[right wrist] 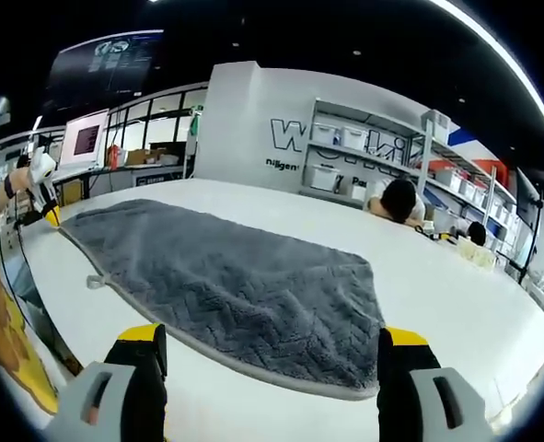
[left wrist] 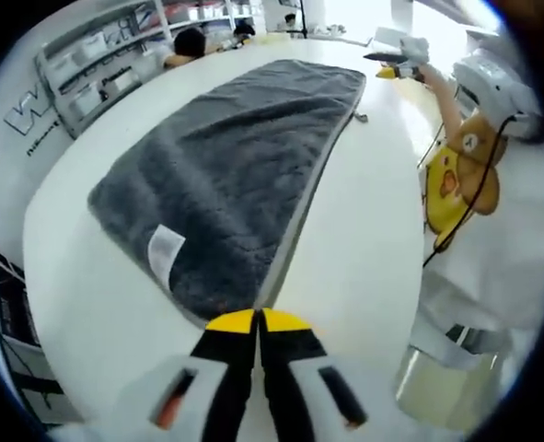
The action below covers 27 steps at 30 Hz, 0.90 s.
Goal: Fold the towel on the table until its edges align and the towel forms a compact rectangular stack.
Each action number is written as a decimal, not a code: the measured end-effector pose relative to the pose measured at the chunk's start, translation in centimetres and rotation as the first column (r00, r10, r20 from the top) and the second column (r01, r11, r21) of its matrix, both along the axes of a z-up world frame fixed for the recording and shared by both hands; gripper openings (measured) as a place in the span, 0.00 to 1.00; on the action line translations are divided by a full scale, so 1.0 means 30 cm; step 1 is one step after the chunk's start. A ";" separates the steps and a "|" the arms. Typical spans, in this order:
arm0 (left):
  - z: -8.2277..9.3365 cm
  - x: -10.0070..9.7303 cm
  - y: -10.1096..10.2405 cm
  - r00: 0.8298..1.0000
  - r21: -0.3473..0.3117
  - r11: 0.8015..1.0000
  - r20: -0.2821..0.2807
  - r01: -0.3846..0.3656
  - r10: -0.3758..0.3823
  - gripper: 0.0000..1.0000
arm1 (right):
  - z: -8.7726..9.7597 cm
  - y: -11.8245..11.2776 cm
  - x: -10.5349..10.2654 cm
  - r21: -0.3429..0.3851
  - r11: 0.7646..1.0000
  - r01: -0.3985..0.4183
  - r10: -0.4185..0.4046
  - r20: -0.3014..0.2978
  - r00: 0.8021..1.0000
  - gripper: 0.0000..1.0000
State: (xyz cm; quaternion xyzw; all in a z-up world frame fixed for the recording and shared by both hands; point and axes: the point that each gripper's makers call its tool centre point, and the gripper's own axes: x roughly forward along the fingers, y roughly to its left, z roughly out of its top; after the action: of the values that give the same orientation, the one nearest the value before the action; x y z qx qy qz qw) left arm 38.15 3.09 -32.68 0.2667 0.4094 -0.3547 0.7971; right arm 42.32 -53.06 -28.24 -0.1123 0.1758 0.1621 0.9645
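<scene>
The grey towel (left wrist: 225,175) lies spread flat on the white worktop (left wrist: 364,230). The left gripper (left wrist: 256,321) has its fingers pressed together at the towel's near corner. The right gripper (right wrist: 267,345) has its fingers wide apart, straddling the towel's near end (right wrist: 281,322).

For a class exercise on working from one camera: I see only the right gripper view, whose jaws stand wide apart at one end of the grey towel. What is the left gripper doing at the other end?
Observer: The left gripper has its jaws shut, tips right at the towel edge. I cannot tell whether cloth is pinched.
Operator: Any marking on the towel there?
Observer: Yes, a white label lies on the upper surface near that end.
</scene>
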 end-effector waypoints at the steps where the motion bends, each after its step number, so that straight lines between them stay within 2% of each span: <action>1: 0.000 0.000 0.000 1.000 -0.001 1.000 0.000 0.000 0.000 0.03 | 0.000 0.002 0.000 -0.001 1.000 -0.001 0.001 0.000 1.000 0.99; 8: -0.004 -0.004 -0.002 1.000 -0.017 1.000 -0.003 -0.006 0.006 0.04 | -0.001 0.007 0.001 -0.004 1.000 -0.004 0.004 -0.003 1.000 0.99; 10: -0.003 -0.012 -0.010 1.000 -0.045 0.999 -0.008 -0.010 0.010 0.06 | -0.002 0.006 0.002 -0.004 1.000 -0.003 0.003 -0.003 1.000 0.99; 15: 0.031 -0.004 -0.008 0.998 -0.099 0.994 0.039 -0.053 0.057 0.09 | -0.004 0.004 0.002 -0.006 1.000 -0.001 0.001 -0.006 1.000 0.99; 20: 0.091 0.020 -0.001 0.976 -0.181 0.976 0.154 -0.123 0.151 0.18 | -0.004 0.000 0.002 -0.003 1.000 0.003 -0.003 -0.004 1.000 0.99; 25: 0.134 0.029 -0.002 0.935 -0.311 0.931 0.230 -0.192 0.270 0.21 | -0.010 -0.006 0.004 -0.001 1.000 0.007 -0.007 -0.009 1.000 0.99; 27: 0.139 0.029 0.003 0.922 -0.336 0.918 0.242 -0.213 0.302 0.22 | -0.012 -0.007 0.006 -0.001 1.000 0.008 -0.008 -0.010 1.000 0.99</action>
State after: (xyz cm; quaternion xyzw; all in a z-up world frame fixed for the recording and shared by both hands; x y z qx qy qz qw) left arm 39.02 3.17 -28.50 0.1333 0.2610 -0.2613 0.9197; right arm 42.50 -53.28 -28.60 -0.1114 0.1814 0.1585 0.9641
